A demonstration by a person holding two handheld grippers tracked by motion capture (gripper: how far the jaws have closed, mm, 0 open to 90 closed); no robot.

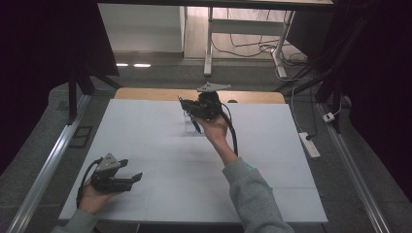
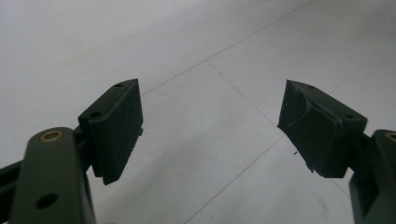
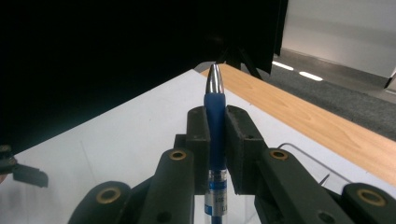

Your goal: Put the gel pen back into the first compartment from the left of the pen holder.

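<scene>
While the right gripper (image 1: 194, 112) pinches a blue pen (image 1: 195, 125) at upper centre of the high view, the left gripper (image 1: 127, 171) waits spread and empty at lower left.

High view: the pen hangs slanting below the right hand, far nearer it than the left, over a small clear holder (image 1: 190, 127) on the white table (image 1: 272, 160). Left gripper view: wide-apart jaws frame bare table. Right gripper view: both pads (image 3: 238, 140) press the pen's (image 3: 215, 116) blue grip at centre frame, silver tip pointing up the frame, long axis running along the jaws.
</scene>
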